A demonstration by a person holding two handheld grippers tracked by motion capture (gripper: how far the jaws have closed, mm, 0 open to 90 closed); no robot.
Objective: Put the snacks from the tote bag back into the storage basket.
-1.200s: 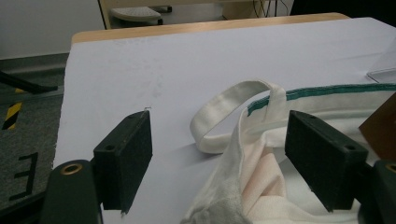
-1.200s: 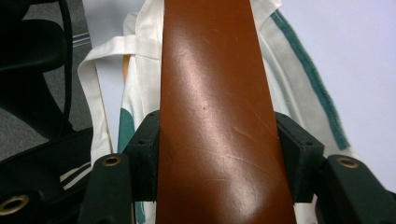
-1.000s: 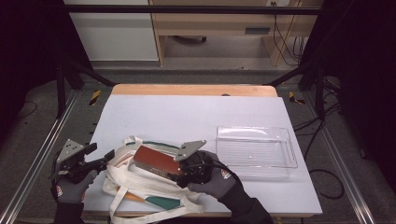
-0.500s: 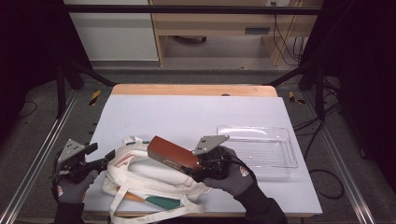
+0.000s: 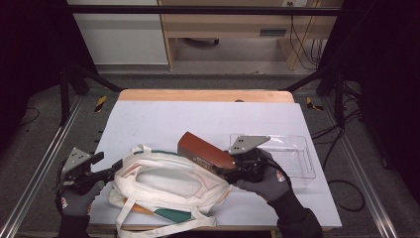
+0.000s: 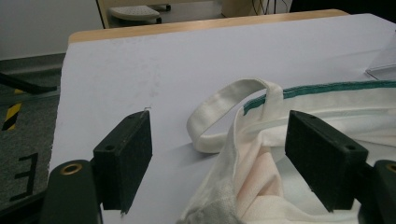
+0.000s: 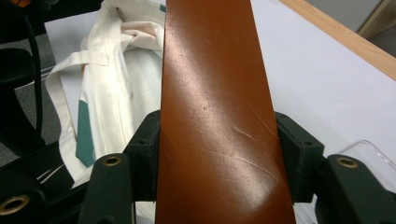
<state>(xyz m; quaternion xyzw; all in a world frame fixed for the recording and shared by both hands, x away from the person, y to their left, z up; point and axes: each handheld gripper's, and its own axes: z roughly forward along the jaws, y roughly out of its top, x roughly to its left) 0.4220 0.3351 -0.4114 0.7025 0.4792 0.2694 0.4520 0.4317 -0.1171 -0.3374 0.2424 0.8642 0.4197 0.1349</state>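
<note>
- Brown case [image 5: 205, 151]: flat, glossy, leather-look, out of the tote bag [image 5: 168, 181] now. It is clamped across its width in the right gripper [image 5: 236, 166], tilted, far end up and pointing toward the back-left of the table [image 5: 198, 116].
- Right gripper view: both pads pressed on the long edges of the brown case [image 7: 217, 116], so the grip looks firm. A few scuffs on the face, nothing else on it.
- Since a second ago: case has come up out of the bag mouth and shifted right, toward the clear tray [image 5: 289, 156]. Its near end and the gripper now hang just beside the tray's left rim, not yet over it.
- Left gripper [image 5: 106, 171]: at the bag's left edge. In the left gripper view its jaws stand apart with the white fabric [image 6: 254, 154] and a strap loop [image 6: 224, 109] between them, pads not pressing. Reads as open, steadying rather than holding.
- Done, as I judge it: extraction from the bag.
- Left: carry the case the rest of the way over the tray, lower it in flat, release. Tray looks empty so far.
- Bag lies slumped on the table with mouth open; an orange and green print shows on its near side [image 5: 163, 213]. Cannot tell if anything more is inside.
</note>
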